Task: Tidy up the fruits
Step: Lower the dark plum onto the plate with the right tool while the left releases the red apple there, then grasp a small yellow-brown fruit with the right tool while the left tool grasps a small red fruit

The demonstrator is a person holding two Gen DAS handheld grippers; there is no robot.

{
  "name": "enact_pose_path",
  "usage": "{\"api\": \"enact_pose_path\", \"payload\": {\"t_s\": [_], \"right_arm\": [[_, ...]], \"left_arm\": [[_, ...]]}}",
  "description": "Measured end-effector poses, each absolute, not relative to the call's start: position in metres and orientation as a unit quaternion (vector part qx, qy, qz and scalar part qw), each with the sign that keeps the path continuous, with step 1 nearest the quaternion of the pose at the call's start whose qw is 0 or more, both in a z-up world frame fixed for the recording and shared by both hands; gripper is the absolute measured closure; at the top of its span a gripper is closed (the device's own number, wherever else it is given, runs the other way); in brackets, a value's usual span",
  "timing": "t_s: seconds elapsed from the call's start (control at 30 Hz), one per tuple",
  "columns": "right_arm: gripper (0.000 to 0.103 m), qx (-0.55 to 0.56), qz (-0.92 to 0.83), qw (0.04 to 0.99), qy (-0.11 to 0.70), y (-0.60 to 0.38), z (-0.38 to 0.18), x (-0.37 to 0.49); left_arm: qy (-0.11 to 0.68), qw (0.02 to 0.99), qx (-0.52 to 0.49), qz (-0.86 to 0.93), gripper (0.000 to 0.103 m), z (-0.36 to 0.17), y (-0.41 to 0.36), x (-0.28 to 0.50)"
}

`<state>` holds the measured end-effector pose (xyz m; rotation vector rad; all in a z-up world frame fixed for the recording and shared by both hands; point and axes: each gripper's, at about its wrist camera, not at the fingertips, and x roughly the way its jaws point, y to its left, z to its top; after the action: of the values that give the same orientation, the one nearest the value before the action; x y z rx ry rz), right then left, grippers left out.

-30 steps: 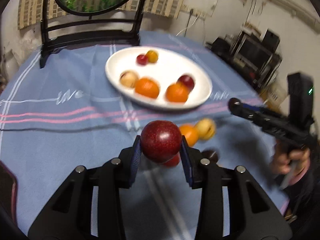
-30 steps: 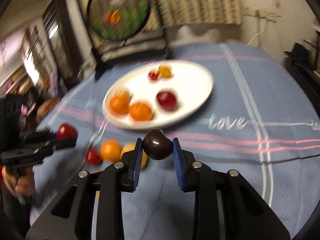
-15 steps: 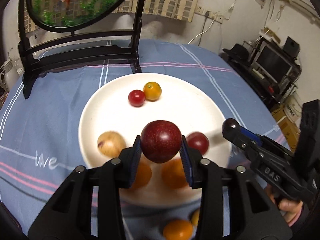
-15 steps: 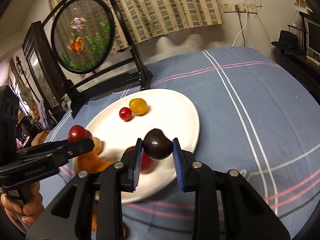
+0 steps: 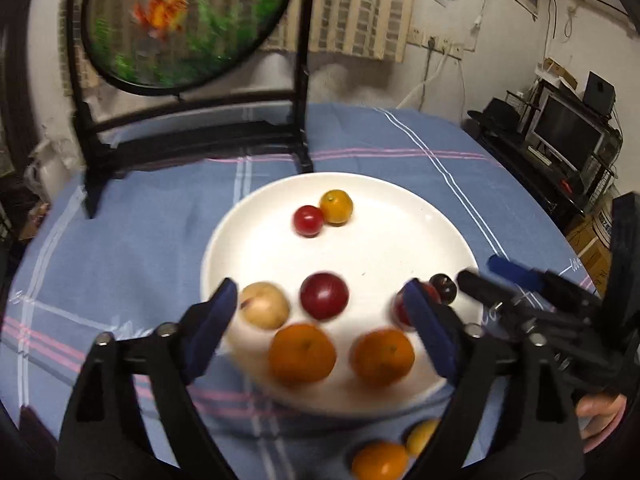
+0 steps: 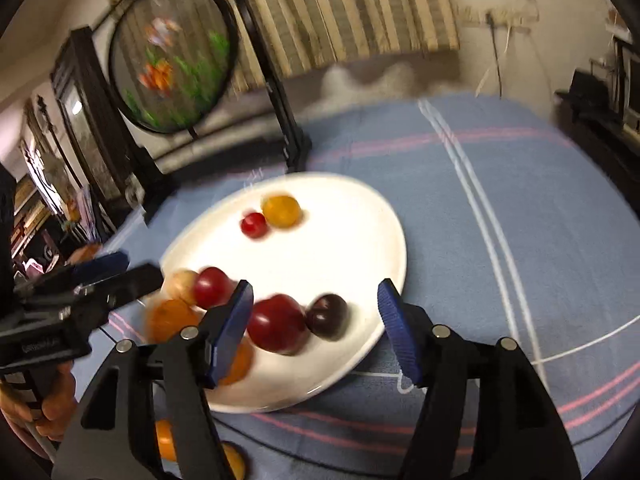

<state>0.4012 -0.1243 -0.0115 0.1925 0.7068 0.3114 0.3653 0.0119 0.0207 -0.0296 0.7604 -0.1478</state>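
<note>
Both claws, left claw [image 5: 320, 328] and right claw [image 6: 316, 328], gape empty over white round plate [image 5: 420, 216]. Two small round fruits [image 5: 380, 460] sit near, on blue tabletop [image 5: 120, 240]: light, smooth, bruisable; pinch gently across middle.

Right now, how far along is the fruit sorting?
Mostly done. The white plate holds eight fruits, including the red plum and the dark plum. Nothing is in hand: the left gripper and right gripper are both open over the plate. Left: an orange and a yellow fruit on the tablecloth.
</note>
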Motion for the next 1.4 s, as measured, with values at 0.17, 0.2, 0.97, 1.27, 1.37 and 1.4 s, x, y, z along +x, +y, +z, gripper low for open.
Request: {"api": "enact_pose_path", "payload": {"t_s": [0.17, 0.2, 0.97, 1.27, 1.37, 1.4], "right_arm": [[0.038, 0.069, 0.188, 0.920, 0.338, -0.112, 0.003, 0.356], [0.038, 0.063, 0.195, 0.918, 0.341, -0.109, 0.002, 0.348], [0.058, -0.071, 0.277, 0.847, 0.448, -0.042, -0.047, 0.251], [0.072, -0.057, 0.285, 0.840, 0.457, -0.038, -0.058, 0.253], [0.076, -0.056, 0.284, 0.843, 0.452, -0.038, -0.058, 0.254], [0.077, -0.056, 0.285, 0.843, 0.453, -0.039, -0.058, 0.254]], "left_arm": [[0.347, 0.936, -0.024, -0.055, 0.003, 0.024, 0.035, 0.307], [0.345, 0.937, -0.029, -0.049, 0.002, 0.021, 0.039, 0.299], [0.390, 0.917, -0.087, 0.013, 0.002, -0.011, 0.083, 0.262], [0.386, 0.919, -0.077, 0.011, 0.002, -0.010, 0.080, 0.261], [0.387, 0.919, -0.076, 0.010, 0.002, -0.011, 0.080, 0.260], [0.388, 0.918, -0.077, 0.006, 0.002, -0.011, 0.080, 0.260]]}}
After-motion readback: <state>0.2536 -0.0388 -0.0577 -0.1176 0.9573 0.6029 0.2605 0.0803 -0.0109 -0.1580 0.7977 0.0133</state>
